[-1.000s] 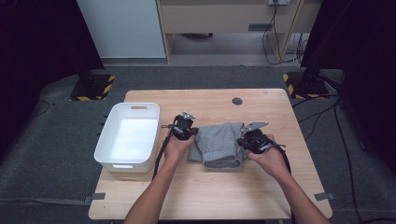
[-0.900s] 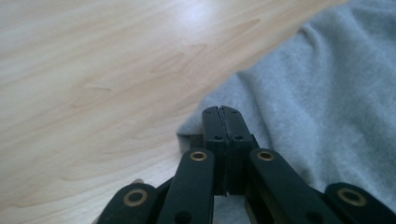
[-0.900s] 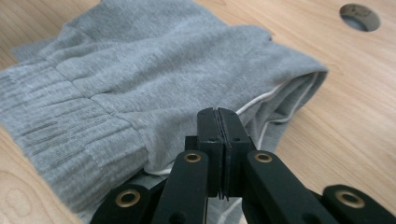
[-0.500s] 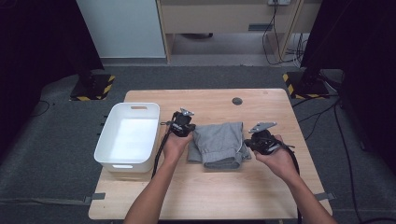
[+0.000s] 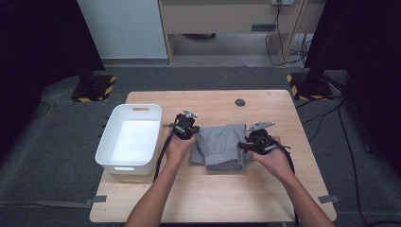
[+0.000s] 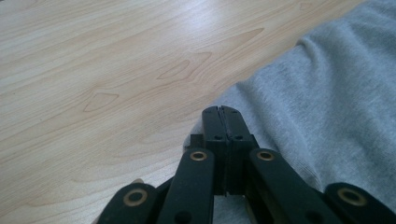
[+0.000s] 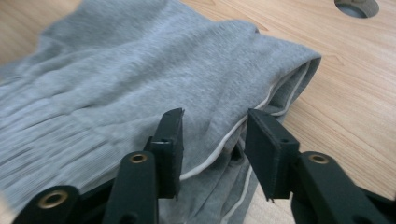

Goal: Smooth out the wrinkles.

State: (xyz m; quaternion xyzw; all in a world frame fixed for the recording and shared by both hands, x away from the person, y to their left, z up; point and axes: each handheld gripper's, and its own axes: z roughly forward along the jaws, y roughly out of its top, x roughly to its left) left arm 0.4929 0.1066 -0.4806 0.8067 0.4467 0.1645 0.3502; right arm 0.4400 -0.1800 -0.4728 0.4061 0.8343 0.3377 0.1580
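The folded grey garment (image 5: 221, 147) is lying near the middle of the wooden table (image 5: 208, 198), just right of the white bin (image 5: 130, 138) and apart from it. Judging by its compact, layered shape, the folding is looking largely done, while the move into the bin is not yet made.

The right gripper (image 5: 249, 144) is sitting at the garment's right edge; in the right gripper view its jaws have just been opening and are standing apart, with the cloth's seamed edge (image 7: 243, 126) lying between them but the pads not pressing on it. The left gripper (image 5: 184, 130) is resting at the garment's upper left corner; in the left gripper view its jaws are pressed together at the cloth's edge, and whether any fabric is pinched there cannot be told.

Bare tabletop is stretching in front of the garment and behind it, up to a round hole (image 5: 240, 102). The bin is standing empty at the table's left edge, leaving a short, unobstructed path leftward.
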